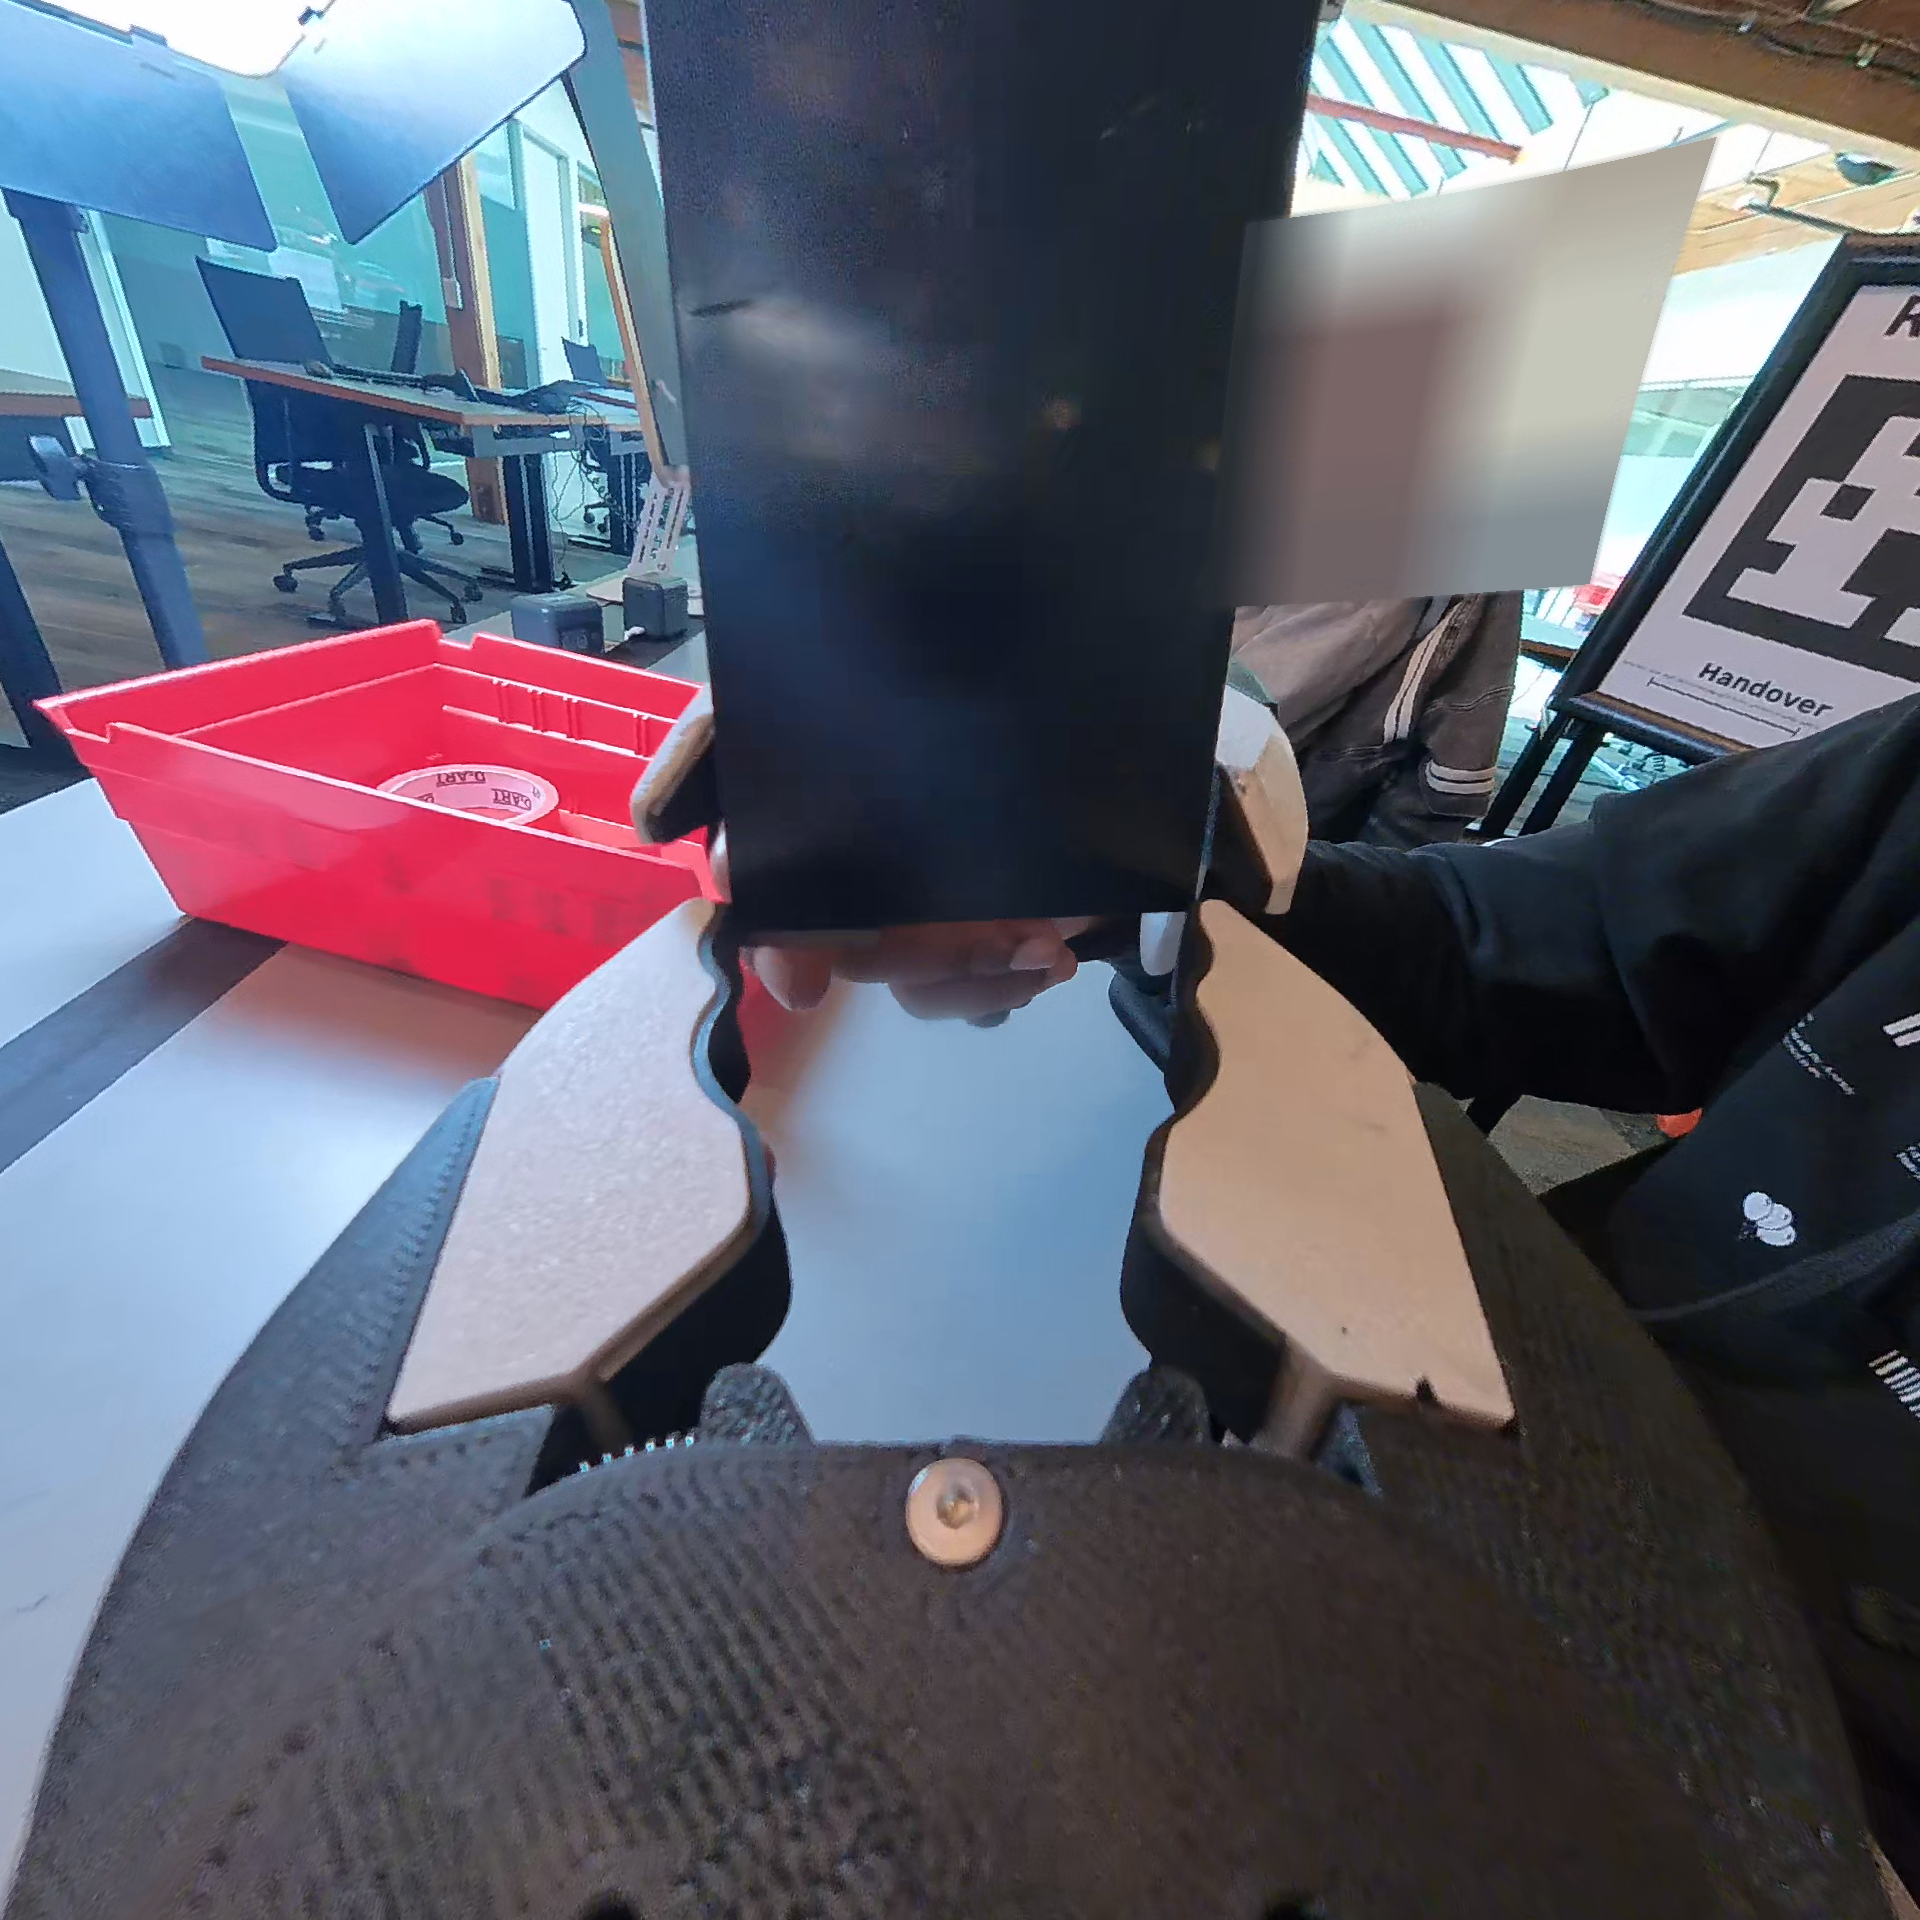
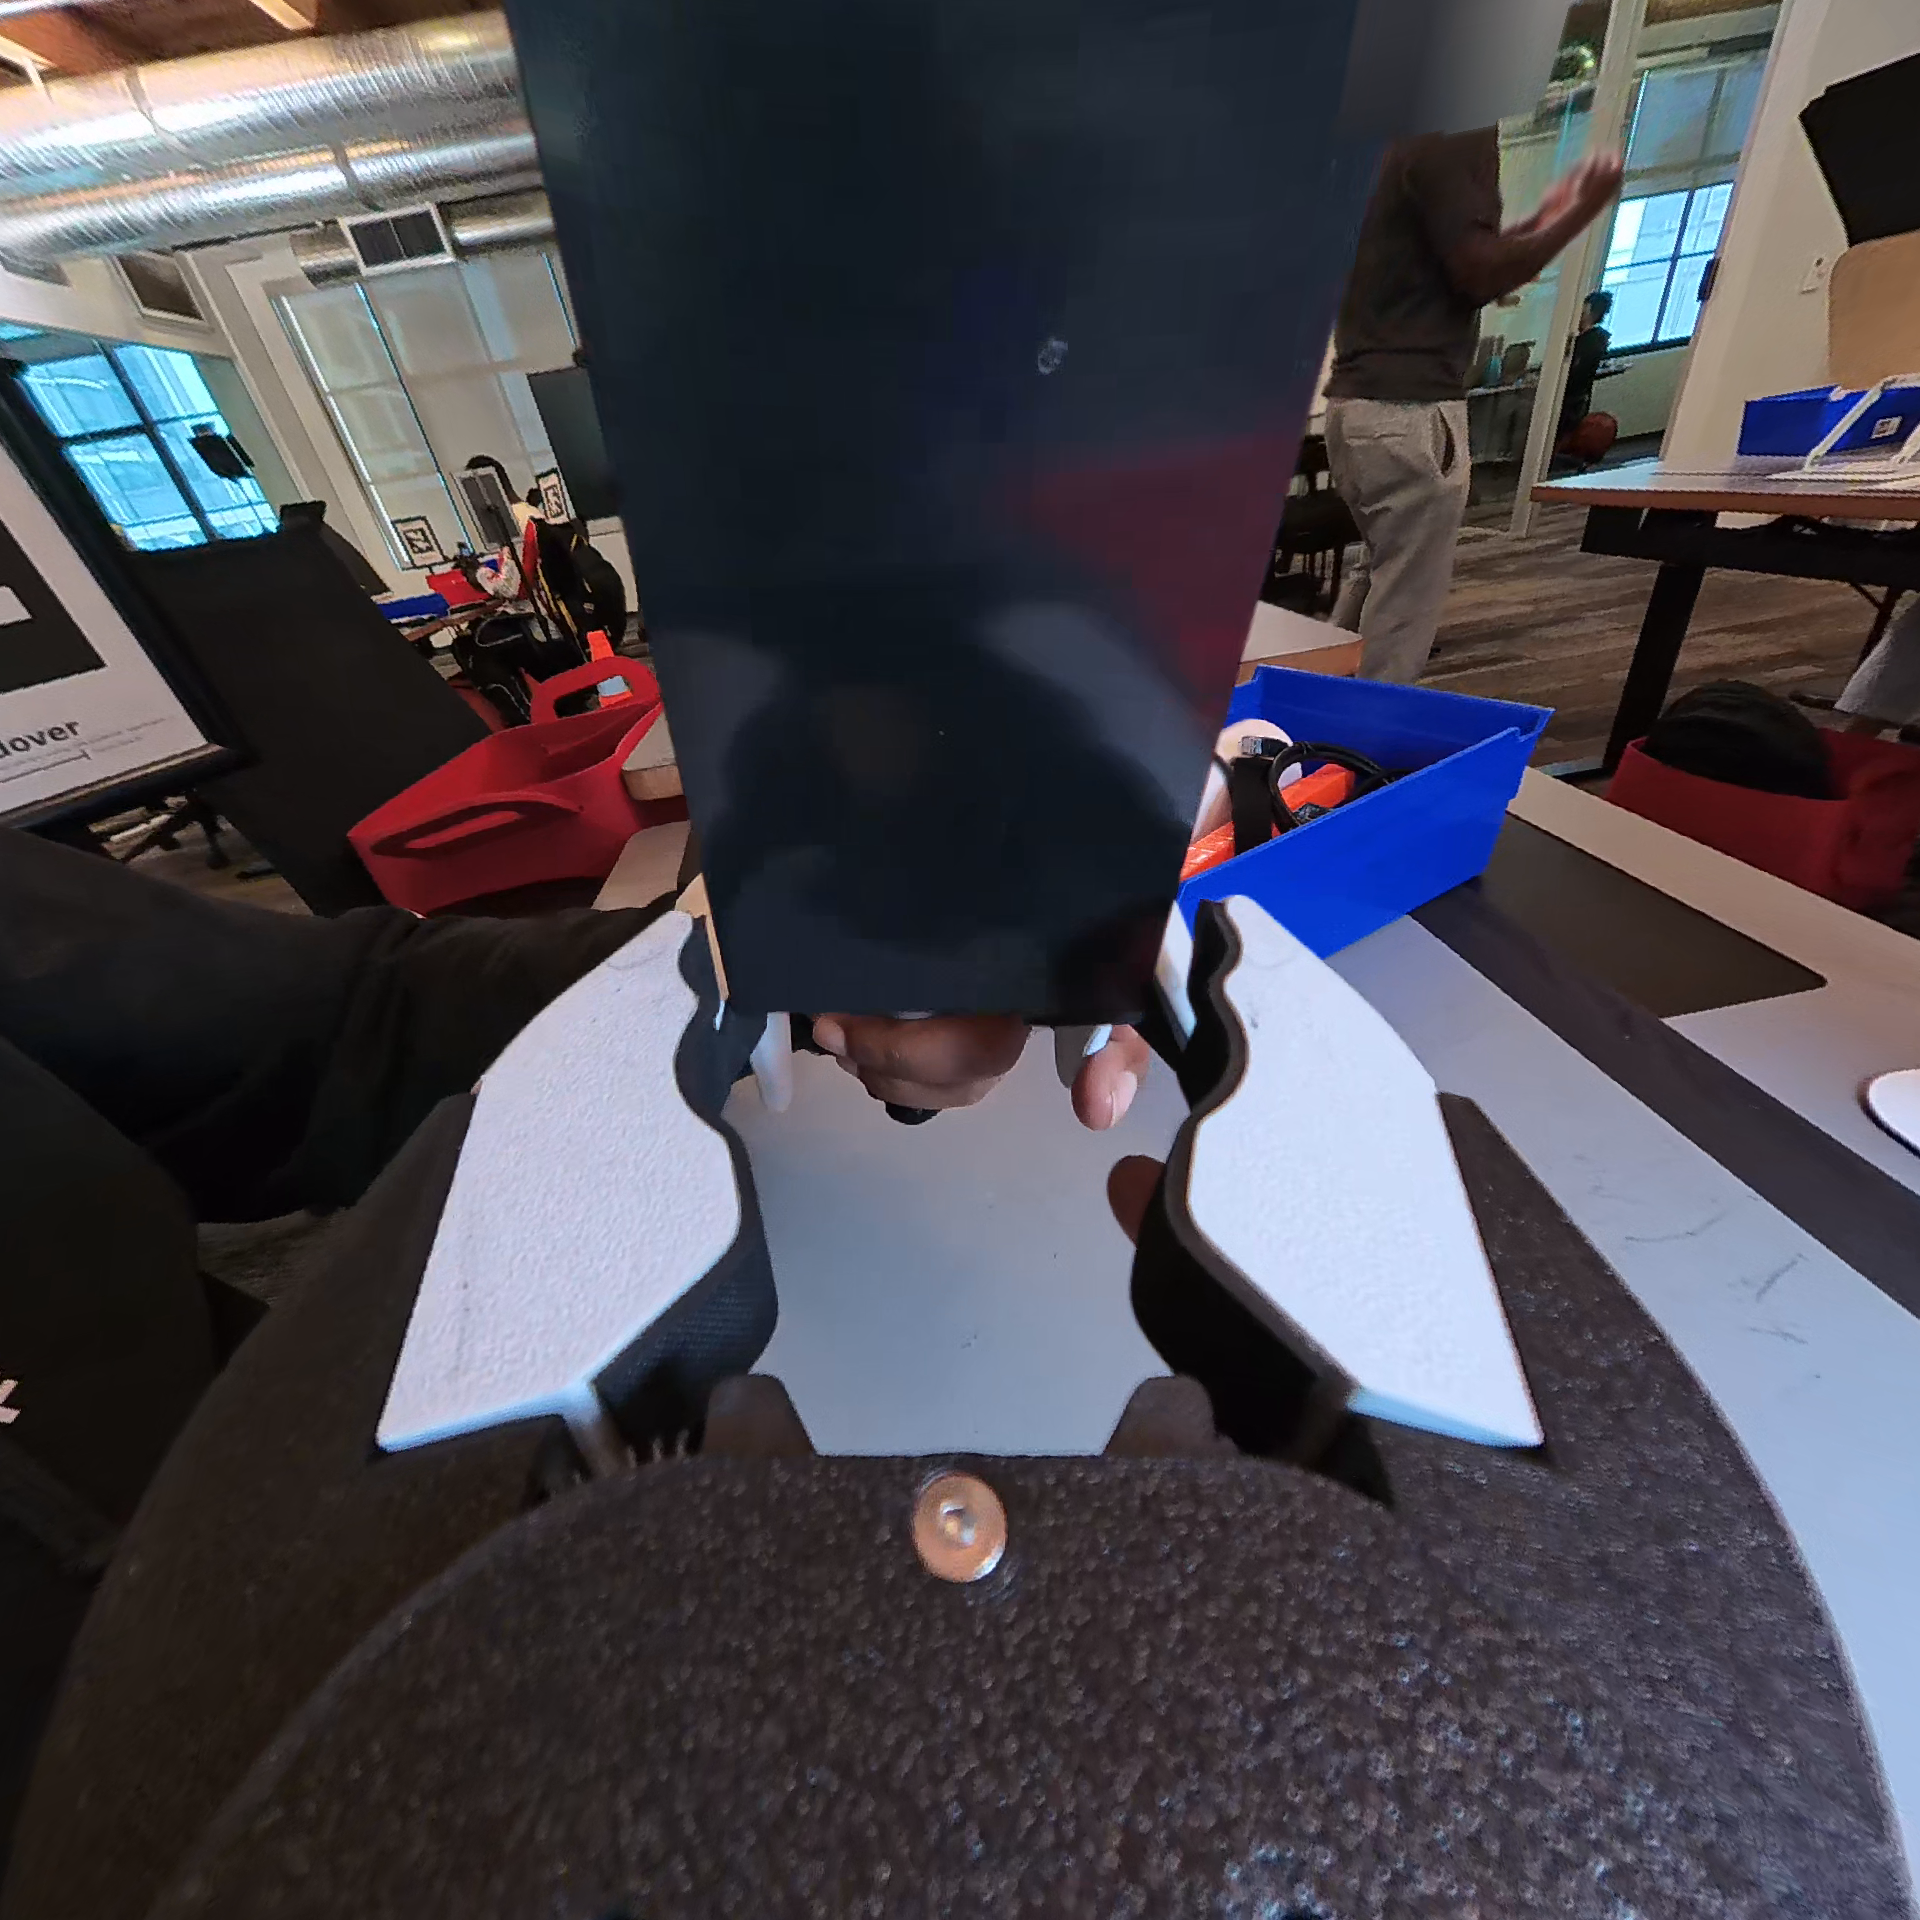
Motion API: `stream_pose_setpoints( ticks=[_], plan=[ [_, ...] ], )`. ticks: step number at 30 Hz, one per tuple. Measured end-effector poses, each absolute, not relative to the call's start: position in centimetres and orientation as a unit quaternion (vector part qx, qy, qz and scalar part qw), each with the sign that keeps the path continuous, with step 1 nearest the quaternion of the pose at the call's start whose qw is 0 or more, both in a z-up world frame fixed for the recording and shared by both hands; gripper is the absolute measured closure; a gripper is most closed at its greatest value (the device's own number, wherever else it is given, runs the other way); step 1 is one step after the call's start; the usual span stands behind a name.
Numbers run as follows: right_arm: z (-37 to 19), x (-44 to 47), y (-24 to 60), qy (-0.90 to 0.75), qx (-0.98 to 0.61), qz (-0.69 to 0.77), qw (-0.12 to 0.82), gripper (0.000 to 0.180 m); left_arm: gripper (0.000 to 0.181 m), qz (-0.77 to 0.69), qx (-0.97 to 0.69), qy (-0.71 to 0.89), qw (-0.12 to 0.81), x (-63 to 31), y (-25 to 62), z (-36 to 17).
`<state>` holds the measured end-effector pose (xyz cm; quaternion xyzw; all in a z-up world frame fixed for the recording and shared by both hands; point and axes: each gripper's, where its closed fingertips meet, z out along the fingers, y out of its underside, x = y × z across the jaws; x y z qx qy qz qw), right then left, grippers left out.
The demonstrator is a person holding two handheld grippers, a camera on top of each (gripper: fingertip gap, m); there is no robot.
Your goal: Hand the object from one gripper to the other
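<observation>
A tall, glossy black panel (image 1: 956, 468) stands upright between my two grippers, its broad faces towards both cameras. My left gripper (image 1: 956, 935) has its jaws at the panel's width, and its tips meet the panel's bottom corners. My right gripper (image 2: 951, 935) is shut on the lower side edges of the panel (image 2: 935, 520). In the left wrist view its pale fingers (image 1: 1262, 810) clasp the panel from behind, a little above my left tips. A hand shows under the panel's bottom edge in both views.
A red bin (image 1: 312, 831) holding a roll of tape (image 1: 473, 795) sits on the white table (image 1: 156, 1299) at the left. A blue bin (image 2: 1392, 821) of cables and parts sits at the right. A person's dark sleeve (image 1: 1558, 935) is close by, and a sign board (image 1: 1787, 520) stands behind. Less than 4 cm separates the two grippers' tips.
</observation>
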<state>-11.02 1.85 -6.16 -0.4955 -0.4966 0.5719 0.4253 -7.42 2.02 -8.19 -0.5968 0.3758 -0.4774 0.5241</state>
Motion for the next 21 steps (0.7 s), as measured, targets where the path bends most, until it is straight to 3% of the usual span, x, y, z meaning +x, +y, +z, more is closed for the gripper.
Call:
stream_pose_setpoints(
  ticks=[4,5,6,7,13,21],
  plan=[
    [-5.6,-10.7,1.9,-0.495,-0.489,0.575,0.430,0.090,0.101,-0.484,-0.592,0.369,0.529,-7.6,2.0,-7.8],
    [-5.0,-10.5,1.4,-0.491,-0.477,0.593,0.424,0.078,0.128,-0.477,-0.591,0.360,0.542,-8.1,2.4,-7.7],
    [-4.6,-10.3,1.5,-0.486,-0.479,0.597,0.422,0.089,0.156,-0.479,-0.580,0.342,0.563,-8.8,2.9,-7.2],
    [-4.7,-10.2,1.8,-0.490,-0.484,0.582,0.432,0.090,0.157,-0.499,-0.570,0.328,0.564,-9.3,2.9,-6.8],
    [-4.5,-9.6,3.3,-0.462,-0.482,0.575,0.474,0.145,0.156,-0.475,-0.572,0.353,0.568,-9.5,2.3,-6.2],
    [-4.4,-9.4,3.5,-0.460,-0.481,0.579,0.472,0.131,0.156,-0.470,-0.579,0.349,0.567,-9.7,2.7,-6.5]
  ],
)
